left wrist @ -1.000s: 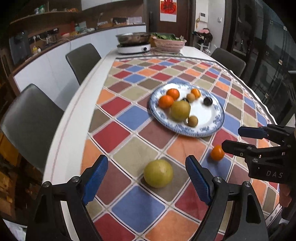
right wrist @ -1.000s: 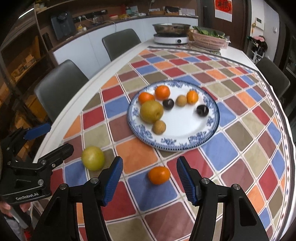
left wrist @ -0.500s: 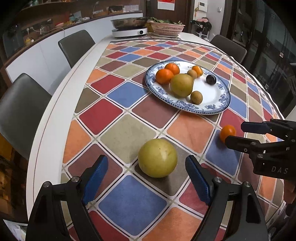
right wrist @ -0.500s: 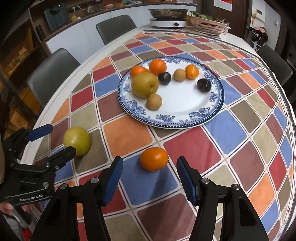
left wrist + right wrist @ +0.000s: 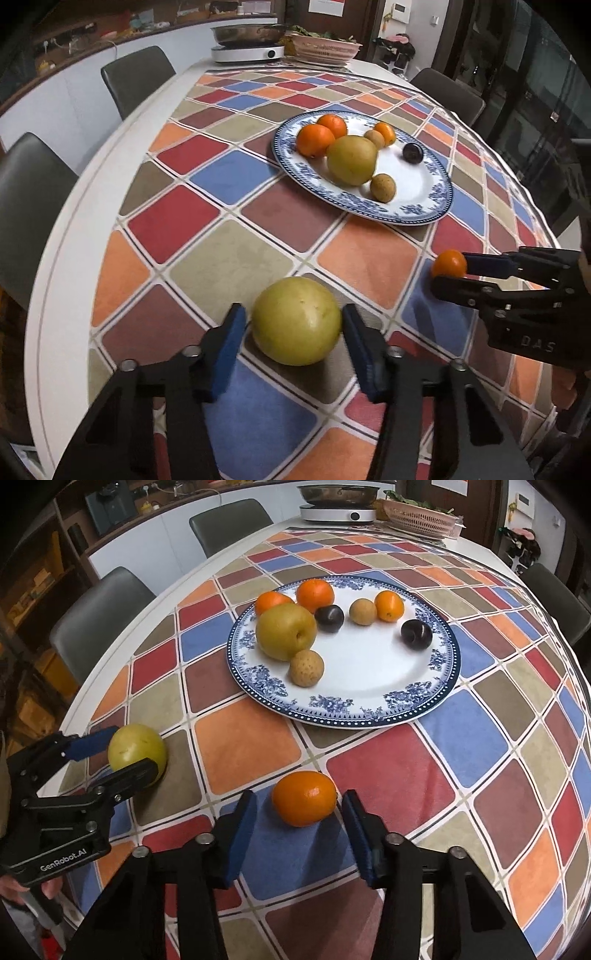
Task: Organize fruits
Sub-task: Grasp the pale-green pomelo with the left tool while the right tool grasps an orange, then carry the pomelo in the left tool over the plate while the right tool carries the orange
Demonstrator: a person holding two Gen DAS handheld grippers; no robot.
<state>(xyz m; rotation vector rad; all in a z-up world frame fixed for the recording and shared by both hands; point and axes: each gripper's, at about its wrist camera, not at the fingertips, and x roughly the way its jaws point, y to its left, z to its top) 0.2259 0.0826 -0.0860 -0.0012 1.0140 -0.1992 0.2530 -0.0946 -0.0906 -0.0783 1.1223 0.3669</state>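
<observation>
A yellow-green pear (image 5: 296, 320) lies on the checkered tablecloth between the open fingers of my left gripper (image 5: 293, 343); small gaps show on both sides. It also shows in the right wrist view (image 5: 137, 748). A loose orange (image 5: 304, 797) lies between the open fingers of my right gripper (image 5: 299, 825), not touched. In the left wrist view the orange (image 5: 449, 263) sits between the right gripper's fingers (image 5: 454, 277). A blue-and-white plate (image 5: 369, 705) holds a pear, oranges, dark plums and small brown fruits.
The table's white edge (image 5: 62, 266) runs along the left, with grey chairs (image 5: 99, 616) beside it. A cooker with a pan (image 5: 338, 502) and a pink basket (image 5: 421, 517) stand at the far end.
Both grippers have moved forward and down. The pear now sits between the left fingers and the orange between the right fingers. The jaws have narrowed a little.
</observation>
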